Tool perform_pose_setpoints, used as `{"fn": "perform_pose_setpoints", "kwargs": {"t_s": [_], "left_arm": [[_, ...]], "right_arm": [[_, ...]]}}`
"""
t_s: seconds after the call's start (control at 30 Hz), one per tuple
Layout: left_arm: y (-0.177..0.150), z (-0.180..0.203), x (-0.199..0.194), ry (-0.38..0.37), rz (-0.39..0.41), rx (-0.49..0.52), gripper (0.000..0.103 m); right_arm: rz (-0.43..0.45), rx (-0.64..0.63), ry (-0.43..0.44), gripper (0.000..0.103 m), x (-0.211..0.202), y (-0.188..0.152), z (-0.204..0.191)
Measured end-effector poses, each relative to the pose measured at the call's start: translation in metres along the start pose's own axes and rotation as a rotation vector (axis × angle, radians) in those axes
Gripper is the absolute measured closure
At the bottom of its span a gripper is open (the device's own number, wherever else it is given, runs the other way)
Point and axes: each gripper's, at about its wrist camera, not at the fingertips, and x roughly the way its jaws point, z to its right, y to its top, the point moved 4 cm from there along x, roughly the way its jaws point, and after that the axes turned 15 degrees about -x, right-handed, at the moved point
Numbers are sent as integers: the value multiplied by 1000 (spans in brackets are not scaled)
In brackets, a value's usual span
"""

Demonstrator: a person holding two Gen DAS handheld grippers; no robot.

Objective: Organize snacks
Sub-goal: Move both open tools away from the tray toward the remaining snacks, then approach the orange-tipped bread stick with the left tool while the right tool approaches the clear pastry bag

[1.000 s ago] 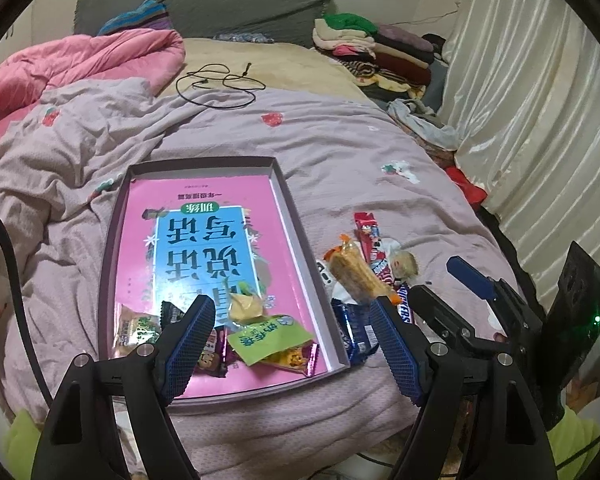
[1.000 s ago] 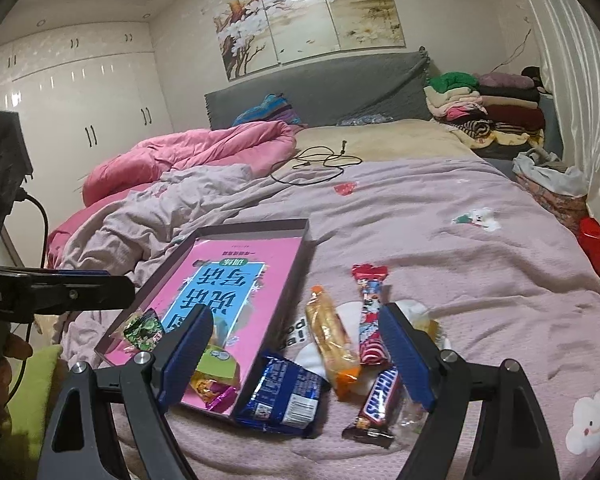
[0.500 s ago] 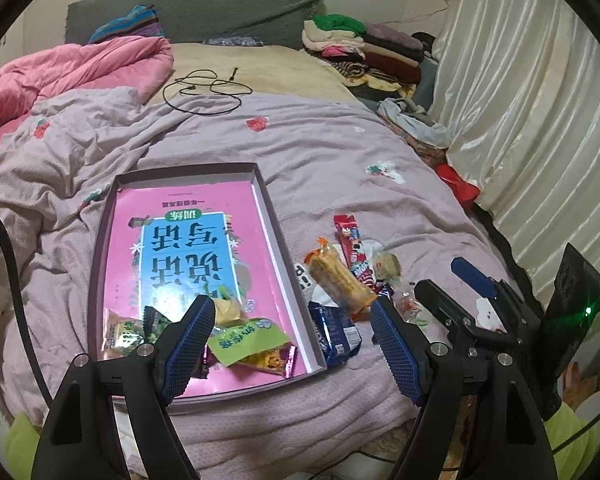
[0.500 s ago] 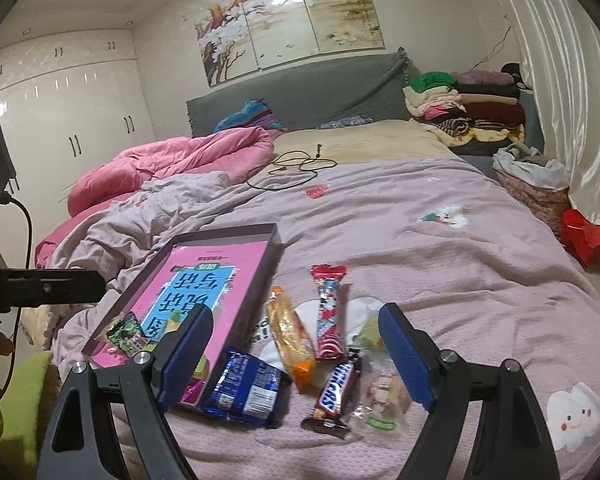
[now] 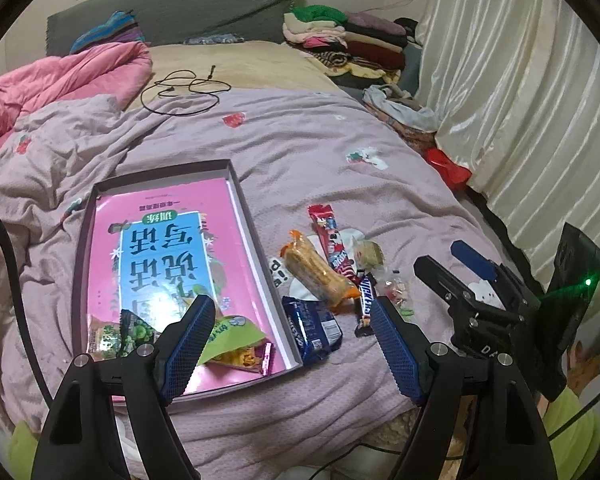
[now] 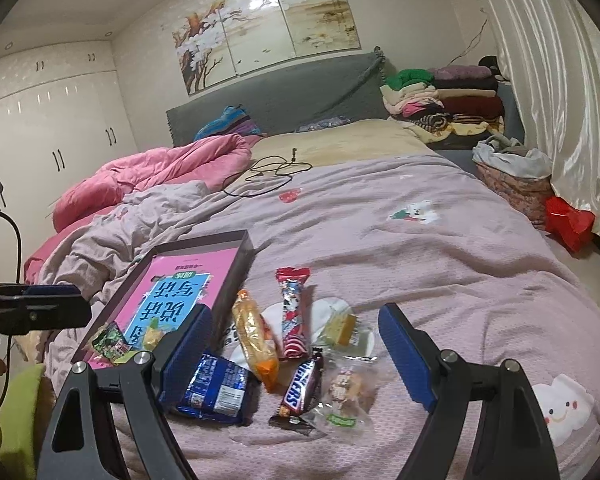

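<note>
Six snacks on bedspread; four in tray.

Tray's green packet partly behind left finger, contents perhaps crackers.

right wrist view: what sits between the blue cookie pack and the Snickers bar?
The orange-ended biscuit pack: its lower end pokes down between the blue cookie pack and the Snickers bar. Below that tip, only bedsheet. Clearest in the right wrist view.

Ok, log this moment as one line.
left gripper open | right gripper open | Snickers bar loose on bed | tray partly filled
</note>
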Motion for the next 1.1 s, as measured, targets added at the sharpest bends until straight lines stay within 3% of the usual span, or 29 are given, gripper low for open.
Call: {"fn": "perform_pose_setpoints", "kwargs": {"t_s": [0.43, 0.77, 1.1], "left_arm": [[-9, 13, 18, -5, -50, 32, 22], [-13, 17, 38, -25, -108, 5, 22], [-6, 23, 61, -40, -152, -25, 22]], "right_arm": [[-62, 37, -21, 18, 6, -17, 16], [-187, 57, -28, 18, 24, -42, 19], [-236, 68, -40, 19, 35, -56, 26]]}}
